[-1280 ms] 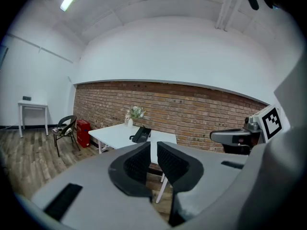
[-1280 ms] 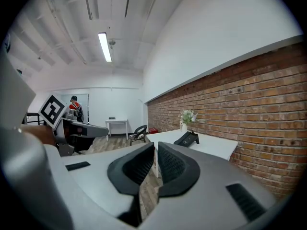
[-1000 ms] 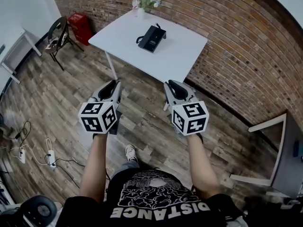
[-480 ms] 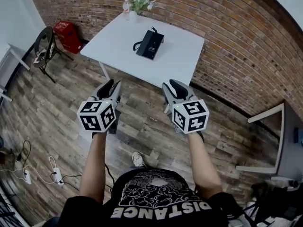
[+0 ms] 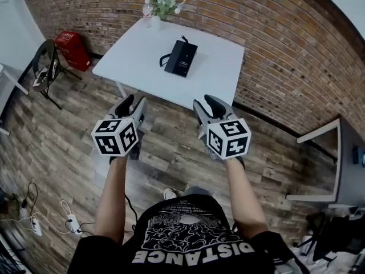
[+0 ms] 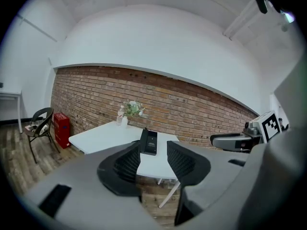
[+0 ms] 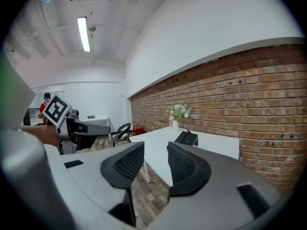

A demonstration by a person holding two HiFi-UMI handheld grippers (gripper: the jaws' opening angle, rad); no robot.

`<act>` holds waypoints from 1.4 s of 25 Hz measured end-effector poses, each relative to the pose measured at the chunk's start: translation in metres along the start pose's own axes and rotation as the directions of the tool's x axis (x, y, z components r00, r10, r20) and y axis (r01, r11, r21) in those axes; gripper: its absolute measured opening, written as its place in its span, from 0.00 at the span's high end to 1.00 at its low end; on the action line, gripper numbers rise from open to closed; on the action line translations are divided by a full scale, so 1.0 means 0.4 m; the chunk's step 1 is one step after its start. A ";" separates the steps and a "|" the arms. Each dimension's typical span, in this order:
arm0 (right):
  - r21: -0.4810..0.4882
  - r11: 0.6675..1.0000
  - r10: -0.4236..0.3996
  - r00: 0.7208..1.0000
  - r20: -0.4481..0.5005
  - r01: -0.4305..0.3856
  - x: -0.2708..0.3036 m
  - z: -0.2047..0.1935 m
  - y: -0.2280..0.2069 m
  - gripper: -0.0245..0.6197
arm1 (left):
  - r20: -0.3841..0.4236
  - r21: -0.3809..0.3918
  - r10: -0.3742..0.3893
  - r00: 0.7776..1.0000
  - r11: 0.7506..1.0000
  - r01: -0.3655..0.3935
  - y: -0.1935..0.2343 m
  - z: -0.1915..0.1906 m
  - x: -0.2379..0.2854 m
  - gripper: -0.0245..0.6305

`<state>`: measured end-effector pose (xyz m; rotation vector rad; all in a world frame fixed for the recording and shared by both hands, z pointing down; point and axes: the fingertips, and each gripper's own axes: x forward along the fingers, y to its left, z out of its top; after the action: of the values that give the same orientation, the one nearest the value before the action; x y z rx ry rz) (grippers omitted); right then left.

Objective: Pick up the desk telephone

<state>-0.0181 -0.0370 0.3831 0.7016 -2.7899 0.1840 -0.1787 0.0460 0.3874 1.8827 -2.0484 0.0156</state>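
Observation:
A black desk telephone (image 5: 181, 58) with a coiled cord lies on the white table (image 5: 142, 50), near its far edge. Both grippers hang in the air over the wood floor, short of the table's near edge and well apart from the phone. My left gripper (image 5: 133, 103) points at the table with its jaws opening and nothing between them. My right gripper (image 5: 206, 101) is beside it, jaws also opening and empty. In the left gripper view the telephone (image 6: 149, 142) shows beyond the gap of the left gripper (image 6: 152, 152). In the right gripper view the telephone (image 7: 187, 138) sits right of the right gripper (image 7: 156, 150).
A vase of flowers (image 5: 165, 1) stands at the table's far corner by the brick wall (image 5: 274, 44). A red box (image 5: 71, 44) and a black chair (image 5: 44, 67) are at the left. Another table (image 5: 342, 170) is at the right, and cables (image 5: 34, 224) lie on the floor.
Both grippers have come forward toward the table, which now sits closer. Their jaws stand wider apart than a second ago.

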 end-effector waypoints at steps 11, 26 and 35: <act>0.029 0.999 -0.025 1.000 -0.008 0.025 0.131 -0.012 -0.092 0.70 | -0.024 0.007 -0.023 0.999 1.000 0.023 0.065 0.011 0.158 0.70; 0.087 0.996 0.006 0.997 -0.072 0.001 0.438 0.013 -0.306 0.64 | -0.111 -0.043 -0.066 0.992 0.997 0.061 0.160 0.057 0.514 0.68; 0.139 0.990 0.010 0.994 -0.104 0.005 0.558 0.005 -0.446 0.62 | -0.172 -0.060 -0.095 0.980 0.994 0.086 0.185 0.075 0.718 0.64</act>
<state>-0.1229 -0.2932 0.4540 0.6985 -2.6973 0.4082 -0.2721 -0.2293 0.4529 1.8708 -1.8286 0.0997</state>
